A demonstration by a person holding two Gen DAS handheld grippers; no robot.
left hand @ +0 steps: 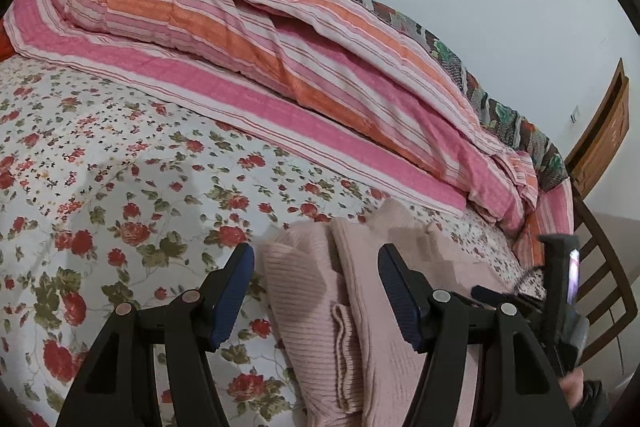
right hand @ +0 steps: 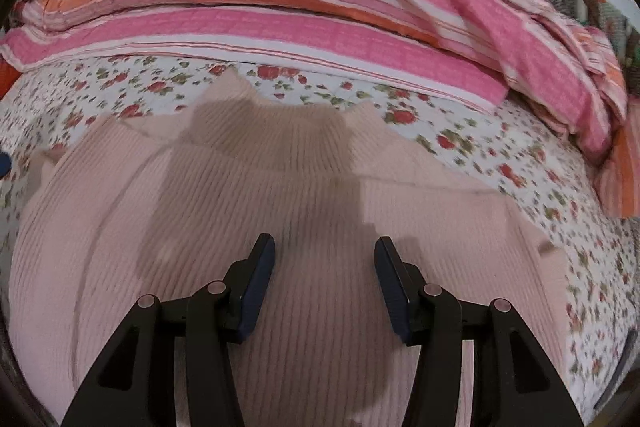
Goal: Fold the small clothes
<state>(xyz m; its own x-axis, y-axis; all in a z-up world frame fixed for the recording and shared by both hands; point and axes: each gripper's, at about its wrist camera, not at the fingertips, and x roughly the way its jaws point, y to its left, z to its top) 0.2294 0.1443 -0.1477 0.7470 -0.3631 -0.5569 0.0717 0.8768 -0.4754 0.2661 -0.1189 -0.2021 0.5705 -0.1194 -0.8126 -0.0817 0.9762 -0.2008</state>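
A pale pink ribbed knit sweater (right hand: 256, 187) lies on the floral bedsheet (right hand: 520, 163), its neck end toward the striped quilt. In the left wrist view the same sweater (left hand: 320, 307) shows folded layers and a cuff edge. My left gripper (left hand: 316, 259) hovers over its left side, jaws apart, nothing between the pads. My right gripper (right hand: 324, 251) hangs above the middle of the sweater, jaws apart and empty, casting a shadow on the knit. The right gripper's body (left hand: 560, 287) shows at the right edge of the left wrist view.
A pink, orange and white striped quilt (left hand: 280, 67) is heaped along the far side of the bed, with a dark patterned blanket (left hand: 500, 99) behind it. A wooden chair (left hand: 600, 267) stands at the right. Floral sheet (left hand: 100, 187) spreads to the left.
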